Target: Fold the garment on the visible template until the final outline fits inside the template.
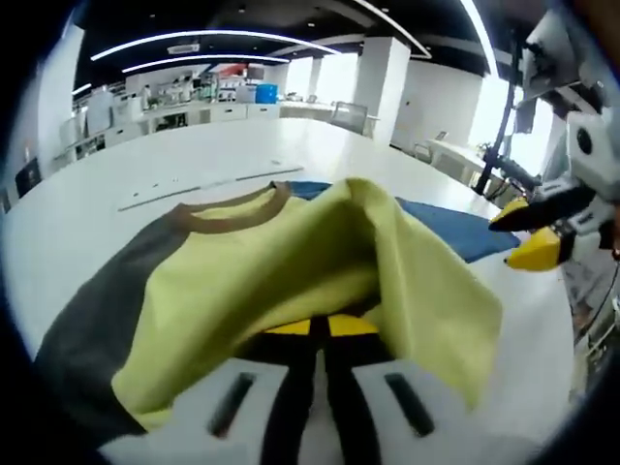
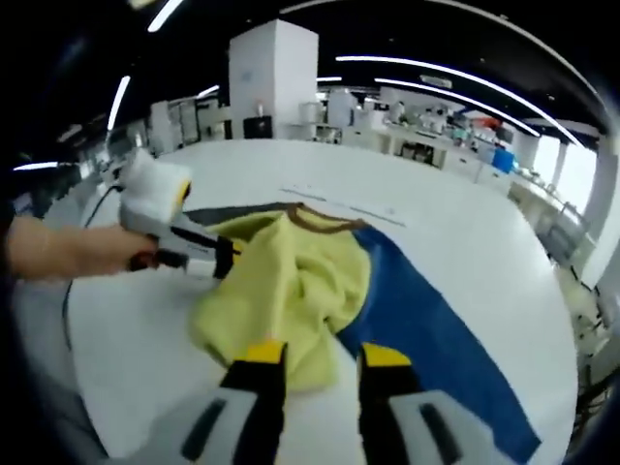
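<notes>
A wide white tabletop (image 2: 465,242) carries the blue template (image 2: 436,329) with the yellow garment (image 2: 291,281) bunched across it; my left gripper (image 1: 320,329) is clamped on a lifted fold, which could slip or drag the cloth off; my right gripper (image 2: 325,363) hovers, jaws apart, empty.

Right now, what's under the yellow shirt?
A blue template on the white table shows under the yellow shirt, extending out one side. How far it runs beneath is covered.
</notes>
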A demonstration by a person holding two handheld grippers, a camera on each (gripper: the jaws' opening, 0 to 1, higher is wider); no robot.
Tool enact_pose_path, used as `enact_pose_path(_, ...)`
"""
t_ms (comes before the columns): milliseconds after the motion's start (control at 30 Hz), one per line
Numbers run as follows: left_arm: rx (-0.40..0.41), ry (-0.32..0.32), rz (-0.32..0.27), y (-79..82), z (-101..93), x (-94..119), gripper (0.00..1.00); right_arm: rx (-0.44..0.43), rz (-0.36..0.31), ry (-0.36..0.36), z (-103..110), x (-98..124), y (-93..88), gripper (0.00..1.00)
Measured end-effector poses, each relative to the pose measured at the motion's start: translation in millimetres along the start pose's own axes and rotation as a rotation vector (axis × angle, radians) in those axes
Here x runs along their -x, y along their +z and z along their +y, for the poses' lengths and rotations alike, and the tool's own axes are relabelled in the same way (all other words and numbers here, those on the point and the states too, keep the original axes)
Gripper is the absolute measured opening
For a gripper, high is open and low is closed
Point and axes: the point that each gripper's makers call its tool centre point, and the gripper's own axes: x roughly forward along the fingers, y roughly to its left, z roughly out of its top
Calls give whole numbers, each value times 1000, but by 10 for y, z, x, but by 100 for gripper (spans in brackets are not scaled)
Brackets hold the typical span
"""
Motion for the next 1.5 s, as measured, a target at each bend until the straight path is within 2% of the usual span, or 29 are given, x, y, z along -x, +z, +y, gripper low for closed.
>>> enact_pose_path(200, 2, 0, 3, -5, -7, 6, 0, 165, 62, 24, 13, -64, -176, 24)
enact_pose_path(333, 2, 3, 5, -6, -9, 9, 0, 174, 86, 68, 44, -153, -297, 24)
enact_pose_path(433, 0, 6, 7, 0, -14, 7, 0, 176, 105, 69, 45, -185, -363, 25)
enact_pose_path(533, 1, 6, 6, -2, -11, 14, 0, 128, 97, 78, 8, -248, -396, 26)
enact_pose_path(633, 0, 4, 6, 6, -8, 6, 0, -35, 83, 134, 10, -332, -439, 25)
enact_pose_path(733, -22, 2, 10, 10, -9, -1, 0, -91, 33, 169, 66, -321, -369, 21)
enact_pose_path(867, -21, 7, 10, 9, -14, 9, 0, -108, 26, 183, 73, -343, -340, 8)
enact_pose_path(900, -16, 7, 11, 10, -13, 11, 0, -124, 5, 188, 86, -336, -296, 3)
enact_pose_path(1033, 18, -11, 15, -32, -1, 72, 0, -118, -2, 181, 87, -273, -251, 1)
enact_pose_path(1133, 35, -33, -24, -9, -8, 190, 0, -141, -15, 199, 131, -166, -177, 0)
enact_pose_path(1333, -26, -26, -60, 112, -38, 484, 0, -142, -18, 193, 152, -6, -74, 0)
enact_pose_path(1400, -42, -22, -72, 138, -55, 580, 0, -170, 24, 185, 147, 58, -90, 0)
enact_pose_path(1500, -79, -18, -80, 181, -81, 743, 0, -162, 26, 177, 151, 150, -27, 0)
